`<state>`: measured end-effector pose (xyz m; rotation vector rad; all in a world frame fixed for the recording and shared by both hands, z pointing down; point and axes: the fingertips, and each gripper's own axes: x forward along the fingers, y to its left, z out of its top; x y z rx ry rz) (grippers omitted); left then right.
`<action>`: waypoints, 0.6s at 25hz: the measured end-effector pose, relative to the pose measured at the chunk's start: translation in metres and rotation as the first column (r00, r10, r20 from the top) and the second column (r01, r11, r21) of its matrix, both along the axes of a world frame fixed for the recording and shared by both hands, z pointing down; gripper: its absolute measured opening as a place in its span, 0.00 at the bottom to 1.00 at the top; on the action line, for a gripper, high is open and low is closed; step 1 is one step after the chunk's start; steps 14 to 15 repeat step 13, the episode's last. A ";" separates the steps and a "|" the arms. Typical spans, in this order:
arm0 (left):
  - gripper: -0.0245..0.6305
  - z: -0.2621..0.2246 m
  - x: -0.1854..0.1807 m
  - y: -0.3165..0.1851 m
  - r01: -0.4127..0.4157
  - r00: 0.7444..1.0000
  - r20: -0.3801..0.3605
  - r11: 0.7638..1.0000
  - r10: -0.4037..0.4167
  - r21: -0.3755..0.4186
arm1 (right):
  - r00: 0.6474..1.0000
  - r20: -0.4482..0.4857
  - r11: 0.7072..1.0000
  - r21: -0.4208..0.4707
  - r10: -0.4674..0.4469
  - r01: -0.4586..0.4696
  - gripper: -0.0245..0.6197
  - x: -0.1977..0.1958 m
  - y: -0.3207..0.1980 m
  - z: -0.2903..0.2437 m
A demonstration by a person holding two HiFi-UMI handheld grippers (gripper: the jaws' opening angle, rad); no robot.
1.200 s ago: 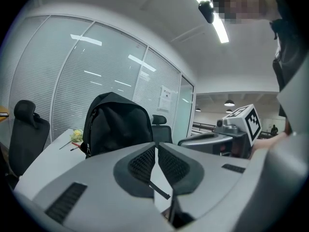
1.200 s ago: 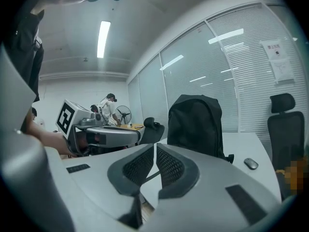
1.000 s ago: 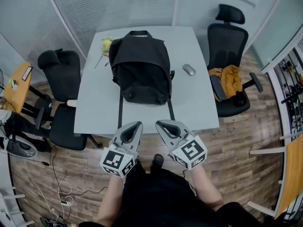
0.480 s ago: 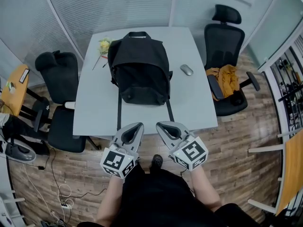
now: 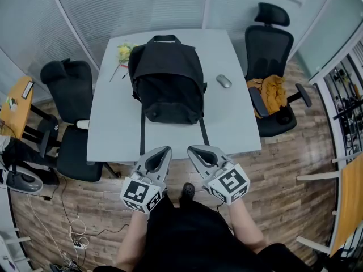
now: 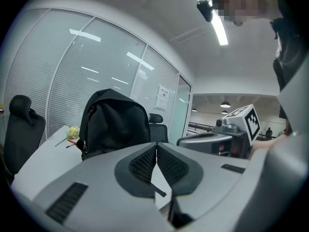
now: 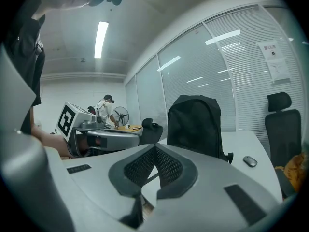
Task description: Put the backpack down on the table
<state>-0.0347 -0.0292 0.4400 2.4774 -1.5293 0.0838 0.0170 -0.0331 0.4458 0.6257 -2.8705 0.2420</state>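
Note:
A black backpack (image 5: 168,78) stands on the white table (image 5: 232,123), its two straps trailing to the near edge. Both grippers hover side by side just short of that edge, apart from the bag. My left gripper (image 5: 164,151) is shut with nothing between its pads. My right gripper (image 5: 191,149) is shut too and holds nothing. In the left gripper view the backpack (image 6: 116,122) rises beyond the closed left gripper (image 6: 156,151). The right gripper view shows the backpack (image 7: 195,124) upright past the closed right gripper (image 7: 155,151).
A grey mouse (image 5: 225,81) lies right of the bag, and a yellow flower (image 5: 123,52) lies at its far left. A black office chair (image 5: 71,95) stands left of the table. Another chair (image 5: 272,50) at the right carries an orange garment (image 5: 271,92).

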 end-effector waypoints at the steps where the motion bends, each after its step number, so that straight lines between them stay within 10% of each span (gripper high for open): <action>1: 0.04 0.000 0.000 0.000 0.000 1.000 0.000 1.000 0.000 0.001 | 1.000 0.000 1.000 0.001 0.000 0.000 0.05 0.000 0.000 -0.001; 15: 0.04 -0.003 -0.004 -0.003 0.000 1.000 -0.004 1.000 0.000 0.008 | 1.000 -0.006 1.000 0.017 -0.010 0.010 0.05 -0.006 -0.001 -0.006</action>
